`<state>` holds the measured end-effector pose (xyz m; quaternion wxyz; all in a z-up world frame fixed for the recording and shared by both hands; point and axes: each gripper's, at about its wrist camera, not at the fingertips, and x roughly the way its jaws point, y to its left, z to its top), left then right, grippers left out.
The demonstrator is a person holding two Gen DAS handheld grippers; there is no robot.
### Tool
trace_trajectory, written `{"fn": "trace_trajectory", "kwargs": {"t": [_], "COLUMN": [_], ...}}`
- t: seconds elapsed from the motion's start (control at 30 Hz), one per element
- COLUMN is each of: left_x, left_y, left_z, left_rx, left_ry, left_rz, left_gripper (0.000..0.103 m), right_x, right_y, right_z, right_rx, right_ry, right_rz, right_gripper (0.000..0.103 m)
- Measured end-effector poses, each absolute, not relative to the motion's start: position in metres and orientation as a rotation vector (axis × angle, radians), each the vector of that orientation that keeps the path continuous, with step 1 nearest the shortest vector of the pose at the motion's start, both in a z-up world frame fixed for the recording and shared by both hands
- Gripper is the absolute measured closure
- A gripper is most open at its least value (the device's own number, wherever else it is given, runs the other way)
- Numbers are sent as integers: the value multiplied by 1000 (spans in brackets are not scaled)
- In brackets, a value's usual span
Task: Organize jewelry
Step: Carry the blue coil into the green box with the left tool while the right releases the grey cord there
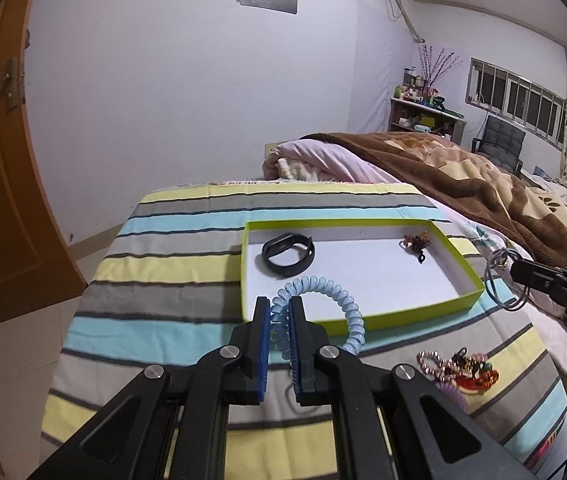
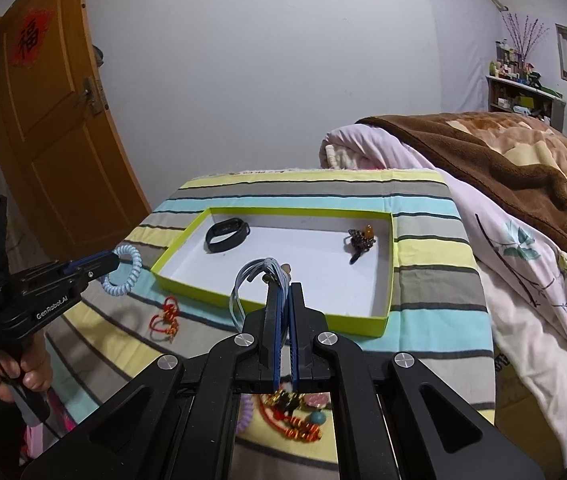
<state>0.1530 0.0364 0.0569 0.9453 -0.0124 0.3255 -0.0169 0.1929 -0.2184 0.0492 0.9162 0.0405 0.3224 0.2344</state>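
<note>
A shallow green-rimmed box [image 1: 399, 312] [image 2: 267, 306] with a white floor lies on the striped cloth. In it lie a black wristband [image 1: 289, 255] [image 2: 227, 235] and a dark beaded hair clip [image 1: 416, 245] [image 2: 359, 242]. My left gripper [image 1: 279, 304] [image 2: 117, 260] is shut on a light blue coil bracelet [image 1: 335, 300] [image 2: 127, 274], held over the box's near left corner. My right gripper [image 2: 283, 288] [image 1: 517, 270] is shut on a grey-blue cord necklace [image 2: 249, 280] [image 1: 503, 280], held above the box's near edge.
A pile of loose jewelry [image 1: 455, 368] [image 2: 299, 412] and a purple coil [image 2: 245, 416] lie on the cloth near me. A red knotted cord [image 2: 165, 318] lies left of the box. A brown blanket [image 1: 503, 184] covers the bed to the right. A wooden door [image 2: 43, 120] stands left.
</note>
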Motion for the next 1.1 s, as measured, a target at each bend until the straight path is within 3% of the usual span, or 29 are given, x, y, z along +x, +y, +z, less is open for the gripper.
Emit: {"fn": "trace_trajectory", "kwargs": {"t": [1.1], "left_x": [262], "left_y": [31], "left_z": [-13], "left_rx": [3], "left_ry": [852], "left_rz": [-24], "left_gripper": [94], "right_x": [304], "right_y": [-217], "right_z": [-20], "right_rx": [58], "right_ry": [851], "right_rz": [369], "right_gripper": [100]}}
